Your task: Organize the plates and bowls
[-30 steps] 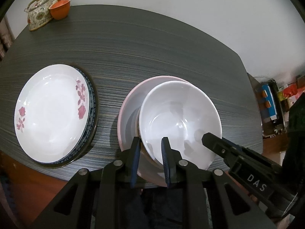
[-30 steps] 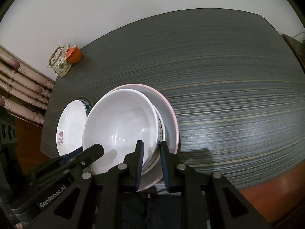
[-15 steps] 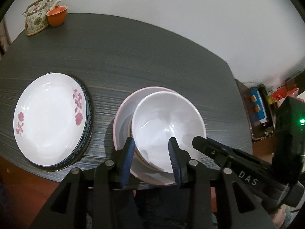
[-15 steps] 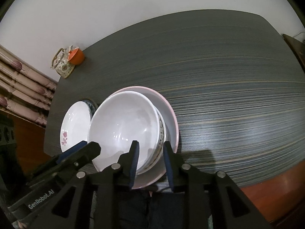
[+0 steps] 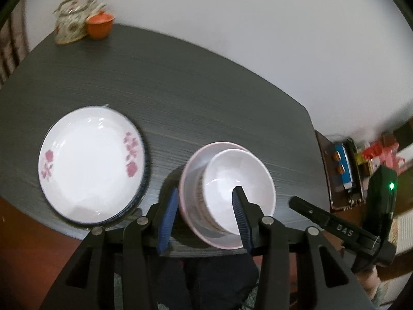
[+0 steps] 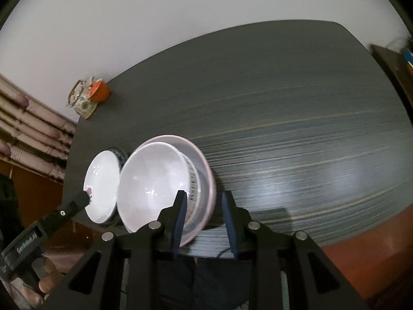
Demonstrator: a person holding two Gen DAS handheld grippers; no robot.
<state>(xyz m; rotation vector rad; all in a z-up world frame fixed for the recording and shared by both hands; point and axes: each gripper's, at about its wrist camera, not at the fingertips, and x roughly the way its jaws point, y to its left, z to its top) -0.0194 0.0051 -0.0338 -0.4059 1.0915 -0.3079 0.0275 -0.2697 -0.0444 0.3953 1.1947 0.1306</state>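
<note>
Dark striped worktop [image 5: 196, 98] against white wall, teapot [image 5: 71, 20] and orange cup [image 5: 100, 25] in far corner. Sitting near front edge: white bowl [image 5: 240, 186] nested in pink plate [image 5: 191, 180], beside flowered plate [image 5: 90, 165]. Left tool [image 5: 205, 217] and right tool [image 6: 204, 217] just opening, spread, straddling opposite rims, not pinching.

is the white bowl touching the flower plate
Apart. In the left wrist view, bare dark table shows between the white bowl, which is nested in a pink bowl, and the flower plate.

Lower plate [image 5: 143, 180] (mostly hidden)
</note>
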